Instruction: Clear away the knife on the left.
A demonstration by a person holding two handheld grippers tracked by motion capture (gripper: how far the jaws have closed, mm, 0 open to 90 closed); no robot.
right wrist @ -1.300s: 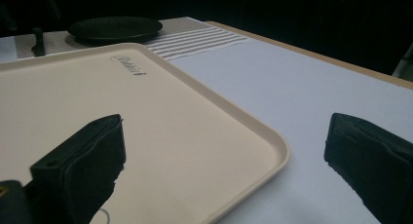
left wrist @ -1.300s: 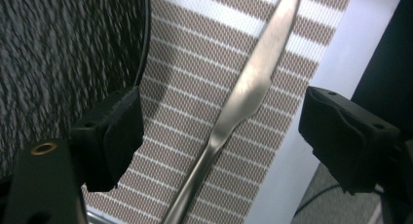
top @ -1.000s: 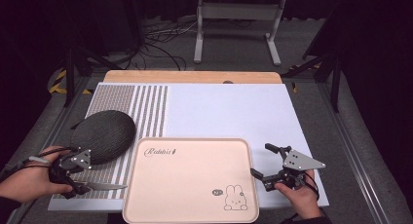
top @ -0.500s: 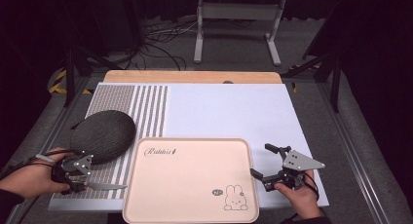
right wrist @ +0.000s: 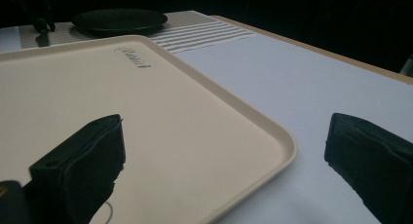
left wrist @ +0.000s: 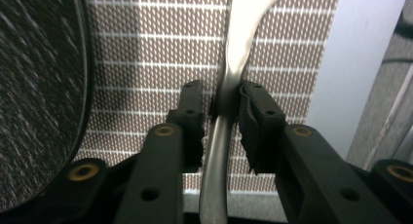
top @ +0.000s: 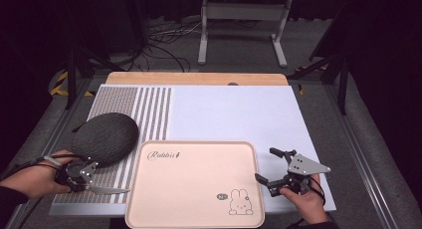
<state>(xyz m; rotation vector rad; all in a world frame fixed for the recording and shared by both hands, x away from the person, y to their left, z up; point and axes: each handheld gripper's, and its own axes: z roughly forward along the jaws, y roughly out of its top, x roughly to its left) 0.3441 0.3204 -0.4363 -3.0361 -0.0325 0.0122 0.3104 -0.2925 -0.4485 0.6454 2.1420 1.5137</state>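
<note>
The left gripper (left wrist: 221,104) has just been closing its jaws, and now they pinch a shiny metal knife (left wrist: 229,73) between the pads. In the high view the left gripper (top: 82,175) sits at the near left corner of the table, and the knife (top: 107,190) pokes out flat toward the pink tray (top: 194,186). The knife tip is just beside the tray's left edge. Close behind the gripper lies a dark round mat (top: 105,138), so there is little room on that side.

The right gripper (top: 278,167) has its jaws wide apart with nothing between them. It sits just beside the tray's right edge, on the plain white cloth (top: 234,114). In the right gripper view the tray's rounded corner (right wrist: 287,146) lies between the two jaws. Behind it the white cloth is wide and bare.

The left part of the cloth has brown and white stripes (top: 134,107). A strip of wood (top: 196,78) shows at the table's far edge. Past it are a grey floor, cables and a metal stand (top: 241,20) in a dark room.

A second ago the left jaws stood wider around the knife. The tray and mat have not moved.
</note>
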